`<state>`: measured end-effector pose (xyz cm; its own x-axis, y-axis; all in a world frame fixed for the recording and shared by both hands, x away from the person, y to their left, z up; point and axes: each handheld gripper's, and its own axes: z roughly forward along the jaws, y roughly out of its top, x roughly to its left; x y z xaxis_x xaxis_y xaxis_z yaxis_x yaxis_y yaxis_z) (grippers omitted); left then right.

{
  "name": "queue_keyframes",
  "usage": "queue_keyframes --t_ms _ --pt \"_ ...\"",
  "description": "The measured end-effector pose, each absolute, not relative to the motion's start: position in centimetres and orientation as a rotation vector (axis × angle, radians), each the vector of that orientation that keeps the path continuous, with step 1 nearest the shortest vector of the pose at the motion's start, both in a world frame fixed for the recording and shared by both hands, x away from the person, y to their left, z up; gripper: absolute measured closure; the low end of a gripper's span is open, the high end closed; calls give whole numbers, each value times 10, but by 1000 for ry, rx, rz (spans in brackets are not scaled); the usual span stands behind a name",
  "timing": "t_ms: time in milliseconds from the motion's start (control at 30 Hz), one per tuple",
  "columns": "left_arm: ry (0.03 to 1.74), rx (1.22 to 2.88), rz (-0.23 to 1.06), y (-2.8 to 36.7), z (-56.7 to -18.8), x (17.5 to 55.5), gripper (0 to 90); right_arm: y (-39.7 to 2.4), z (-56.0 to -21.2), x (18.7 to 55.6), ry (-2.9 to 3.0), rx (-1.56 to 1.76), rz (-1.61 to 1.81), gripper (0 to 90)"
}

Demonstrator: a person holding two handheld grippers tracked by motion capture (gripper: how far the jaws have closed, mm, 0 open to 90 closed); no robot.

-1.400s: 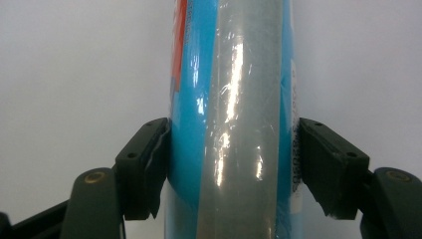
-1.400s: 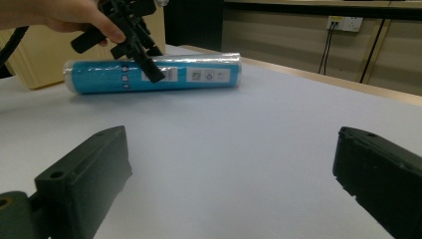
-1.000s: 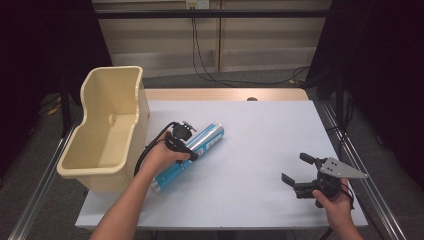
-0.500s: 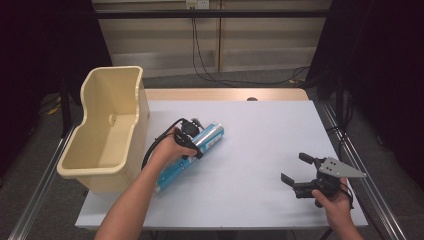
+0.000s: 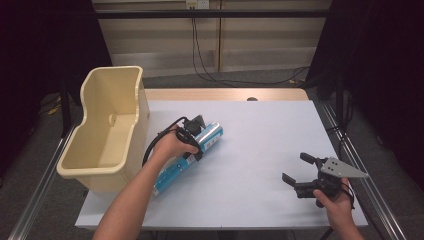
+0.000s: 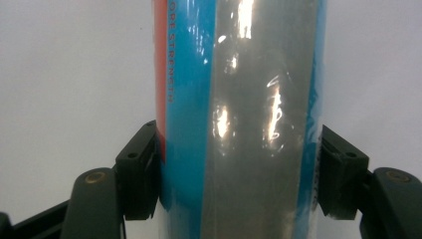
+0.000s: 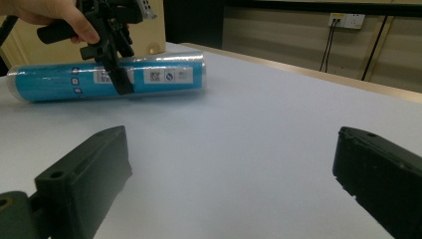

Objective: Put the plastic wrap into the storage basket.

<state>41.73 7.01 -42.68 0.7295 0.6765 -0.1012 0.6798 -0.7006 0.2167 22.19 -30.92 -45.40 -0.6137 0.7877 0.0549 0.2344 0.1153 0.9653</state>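
I see the tube (image 6: 239,119) wrapped in glossy, smooth plastic film, glare streaking across it. My jaws look like matt black plastic. The table (image 5: 260,150) reads matt, smooth and pale; the bin (image 5: 107,125) is smooth cream plastic.

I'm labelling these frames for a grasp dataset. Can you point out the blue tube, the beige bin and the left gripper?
blue tube (image 5: 172,172): high view, on its lower blue body.
beige bin (image 5: 114,72): high view, on its far rim.
left gripper (image 6: 239,174): left gripper view, midway between its jaws, which clamp the tube.
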Motion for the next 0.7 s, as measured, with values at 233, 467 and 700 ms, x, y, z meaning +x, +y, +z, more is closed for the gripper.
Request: queue_keyframes --t_ms 233,467,700 --pt "1137 2602 -27 82 -405 417 322 -307 -454 222 1924 979 1520 11" --pt "1144 2640 -43 76 -433 419 321 -307 -453 222 1922 979 1523 11" --pt "1128 2649 -33 78 -442 414 318 -307 -453 222 1923 978 1520 11"
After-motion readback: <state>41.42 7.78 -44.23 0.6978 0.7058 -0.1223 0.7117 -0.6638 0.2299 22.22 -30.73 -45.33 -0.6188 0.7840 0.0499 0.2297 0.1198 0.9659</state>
